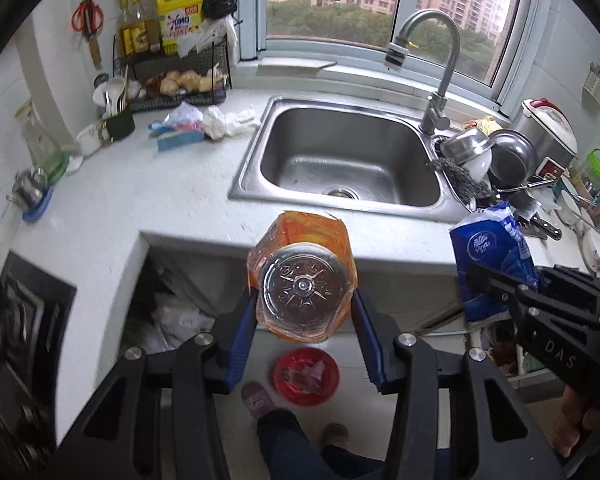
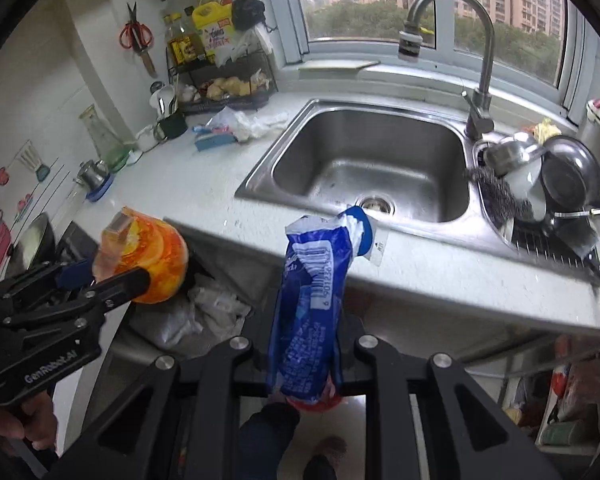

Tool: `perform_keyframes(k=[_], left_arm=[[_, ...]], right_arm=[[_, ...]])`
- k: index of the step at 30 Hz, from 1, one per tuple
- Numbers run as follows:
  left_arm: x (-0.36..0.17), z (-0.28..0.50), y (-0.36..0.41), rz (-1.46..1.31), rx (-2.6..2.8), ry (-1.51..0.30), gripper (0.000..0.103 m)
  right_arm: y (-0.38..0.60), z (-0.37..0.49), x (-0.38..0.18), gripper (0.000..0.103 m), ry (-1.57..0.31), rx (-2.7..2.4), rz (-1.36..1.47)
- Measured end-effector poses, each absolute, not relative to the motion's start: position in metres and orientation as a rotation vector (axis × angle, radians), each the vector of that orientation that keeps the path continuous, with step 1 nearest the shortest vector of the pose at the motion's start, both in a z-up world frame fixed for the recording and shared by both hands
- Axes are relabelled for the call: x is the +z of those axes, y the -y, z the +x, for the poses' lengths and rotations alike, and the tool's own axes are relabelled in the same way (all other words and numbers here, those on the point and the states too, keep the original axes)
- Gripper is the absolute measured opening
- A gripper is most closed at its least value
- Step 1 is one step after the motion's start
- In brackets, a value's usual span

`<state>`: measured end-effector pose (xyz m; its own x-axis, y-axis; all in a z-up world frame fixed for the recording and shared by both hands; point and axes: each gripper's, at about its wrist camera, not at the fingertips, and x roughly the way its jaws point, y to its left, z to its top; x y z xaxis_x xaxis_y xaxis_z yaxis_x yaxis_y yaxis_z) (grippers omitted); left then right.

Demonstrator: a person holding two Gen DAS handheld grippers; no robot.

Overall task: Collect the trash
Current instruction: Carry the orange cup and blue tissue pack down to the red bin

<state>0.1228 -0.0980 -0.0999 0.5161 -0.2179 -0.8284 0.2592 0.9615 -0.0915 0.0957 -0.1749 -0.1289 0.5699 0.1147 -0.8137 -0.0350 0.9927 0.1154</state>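
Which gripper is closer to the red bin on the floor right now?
Left. The left gripper, shut on the orange-labelled bottle, hangs almost directly above the red bin. The right gripper, clamping the blue tissue wrapper, sits off to that bin's right.

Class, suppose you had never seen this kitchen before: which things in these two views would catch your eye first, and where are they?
First, the orange-labelled plastic bottle clamped in the left gripper, held out in front of the counter edge. Next, the crumpled blue wrapper pinched in the right gripper. Behind both lies the steel sink; on the floor below stands a red bin.
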Motion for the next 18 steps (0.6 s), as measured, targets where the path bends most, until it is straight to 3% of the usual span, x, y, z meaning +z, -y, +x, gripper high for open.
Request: perform_keyframes(k=[10,18], left_arm=[[-0.143,0.085,0.097,0.025,-0.203,-1.112,0.045],[-0.221,0.075,0.085,-0.016,-0.186,-1.251,0.045]], right_arm=[[0.17,0.065,-0.17,0.018,-1.047,0.119,0.081],[0.152,0.061,-0.235,0.018,-1.178,0.116,0.093]])
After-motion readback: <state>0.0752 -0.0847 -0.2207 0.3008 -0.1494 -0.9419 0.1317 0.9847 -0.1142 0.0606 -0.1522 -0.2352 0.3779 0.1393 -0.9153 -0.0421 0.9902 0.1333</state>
